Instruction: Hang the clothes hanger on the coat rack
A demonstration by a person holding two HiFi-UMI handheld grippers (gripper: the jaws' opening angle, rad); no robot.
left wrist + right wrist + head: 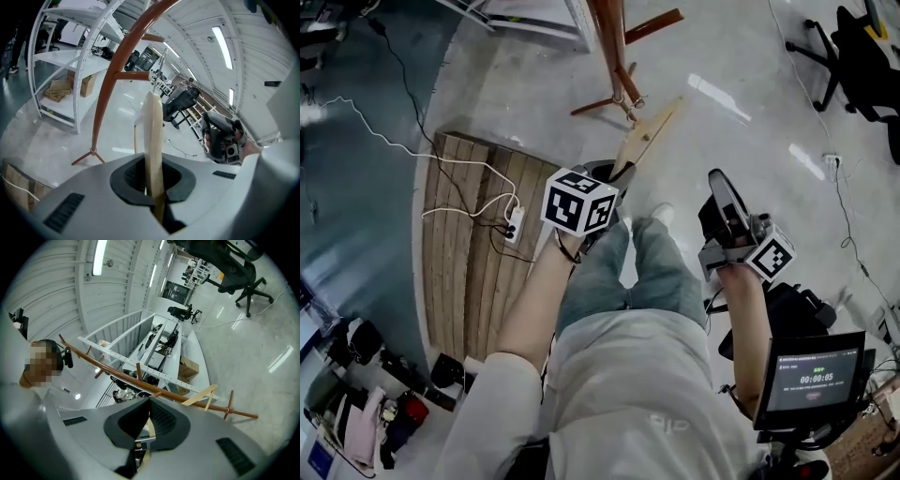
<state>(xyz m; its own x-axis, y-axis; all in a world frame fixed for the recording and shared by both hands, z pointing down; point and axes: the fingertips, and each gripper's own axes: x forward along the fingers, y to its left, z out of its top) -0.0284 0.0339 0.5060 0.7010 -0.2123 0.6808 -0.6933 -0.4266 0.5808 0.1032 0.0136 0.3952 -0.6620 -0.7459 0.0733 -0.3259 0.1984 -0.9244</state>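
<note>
Pale wood fills the left gripper [153, 187]: its jaws are pressed onto the flat body of the clothes hanger [153, 133], which rises straight out from between them and ends in a rounded tip, with a thinner pale bar showing just to its left. Beyond that tip, in the left gripper view, the reddish-brown coat rack [112, 84] curves upward, a short peg sticking out of its pole above the hanger's end and its spread feet low to the claw's left. The hanger touches no peg; it is held in the air short of the rack. From the head view the left gripper [609, 176] points ahead of the person, and the hanger [645, 139] slants forward and right from its jaws toward the rack's feet [617, 94]. The right gripper [149, 401] has its dark pads drawn together at the tips with nothing clamped between them; ahead of it, the rack's pole [154, 389] crosses the picture and the hanger [200, 395] shows just past the claw's right side. In the head view this right gripper [720, 183] hangs well to the right of the left one. A slatted wooden board [459, 272] lies on the floor to the left gripper's left, and a white power strip [515, 225] lies on the board.
</note>
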